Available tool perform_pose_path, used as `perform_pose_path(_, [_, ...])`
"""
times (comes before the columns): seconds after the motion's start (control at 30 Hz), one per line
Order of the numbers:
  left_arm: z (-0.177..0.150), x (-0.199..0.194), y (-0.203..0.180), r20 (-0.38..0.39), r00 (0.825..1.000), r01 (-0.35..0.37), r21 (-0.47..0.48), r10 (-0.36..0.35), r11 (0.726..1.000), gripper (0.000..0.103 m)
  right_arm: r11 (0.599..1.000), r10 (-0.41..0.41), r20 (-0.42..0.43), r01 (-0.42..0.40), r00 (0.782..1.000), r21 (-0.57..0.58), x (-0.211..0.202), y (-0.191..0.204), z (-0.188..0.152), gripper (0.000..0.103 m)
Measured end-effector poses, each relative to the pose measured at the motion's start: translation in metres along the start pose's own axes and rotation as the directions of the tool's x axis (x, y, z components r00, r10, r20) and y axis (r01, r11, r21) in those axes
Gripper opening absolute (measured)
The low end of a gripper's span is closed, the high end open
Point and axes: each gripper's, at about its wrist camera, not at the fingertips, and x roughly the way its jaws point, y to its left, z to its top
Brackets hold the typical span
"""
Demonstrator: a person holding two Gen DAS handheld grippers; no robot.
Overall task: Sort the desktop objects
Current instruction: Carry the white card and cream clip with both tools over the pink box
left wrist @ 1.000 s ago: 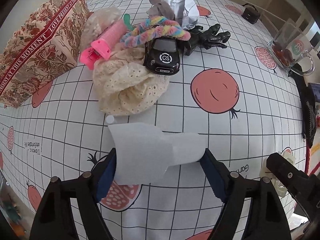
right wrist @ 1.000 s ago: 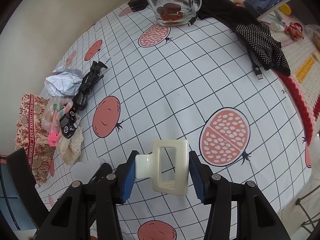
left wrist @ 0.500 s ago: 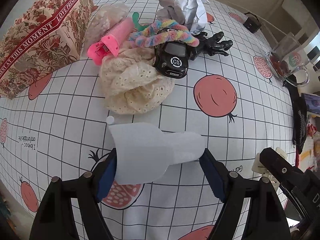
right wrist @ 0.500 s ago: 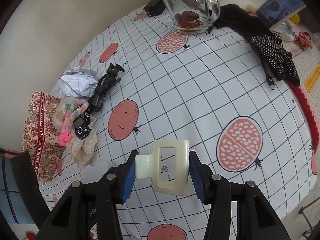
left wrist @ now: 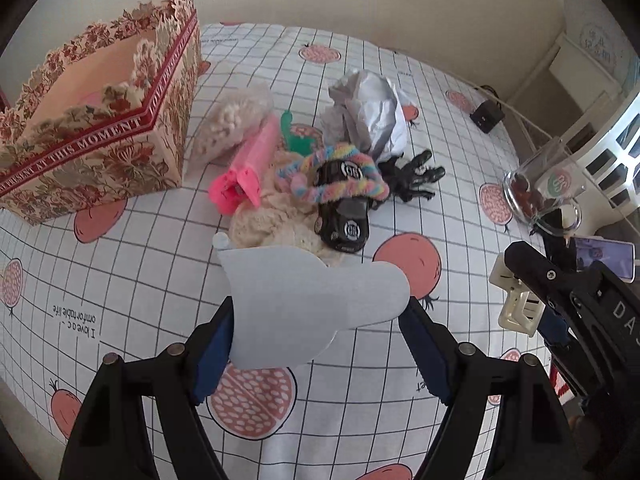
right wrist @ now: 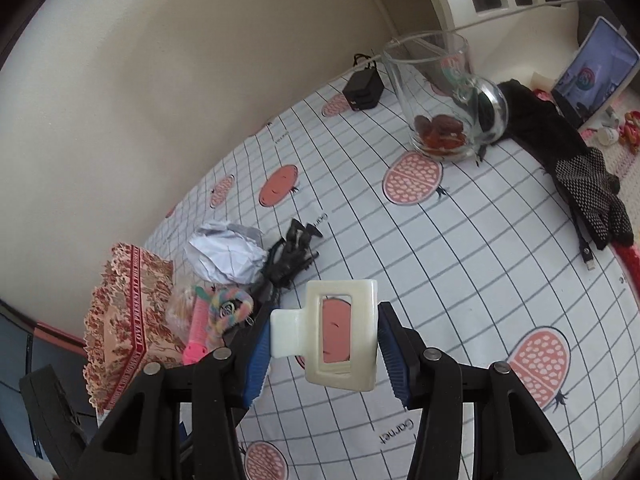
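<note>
My left gripper is shut on a pale grey paper-like sheet and holds it above the tablecloth. My right gripper is shut on a cream hair claw clip, which also shows in the left wrist view. Ahead of the left gripper lies a pile: a black toy car, a rainbow fuzzy scrunchie, a pink roller, a cream lace cloth, crumpled paper and a black claw clip. An open floral box stands at the left.
A glass mug with dried fruit stands at the far right of the table, with a black charger behind it. A black dotted glove, a cable and a phone lie at the right edge. A wall runs behind the table.
Both grippers have lifted and tilted up towards the wall and moved closer to the pile and box, each still holding its object. The box's open inside now shows.
</note>
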Motion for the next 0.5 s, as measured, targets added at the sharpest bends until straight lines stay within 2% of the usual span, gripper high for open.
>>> perform_pose_path(0.03, [0.015, -0.01, 0.013, 0.011, 1.0, 0.003, -0.003, -0.003, 1.0, 0.081, 1.0, 0.005, 0.014, -0.005, 1.0, -0.004, 0.001, 0.004, 0.004, 0.053])
perform_pose_path(0.27, [0.046, -0.035, 0.028, 0.105, 0.994, 0.035, -0.042, -0.031, 0.998, 0.081, 0.997, 0.065, 0.047, -0.063, 0.997, -0.033, 0.011, 0.036, 0.026, 0.053])
perform_pose_path(0.5, [0.089, -0.065, 0.042, 0.213, 0.975, 0.08, -0.086, -0.06, 0.993, 0.081, 0.991, 0.13, 0.096, -0.126, 0.987, -0.046, 0.008, 0.065, 0.042, 0.053])
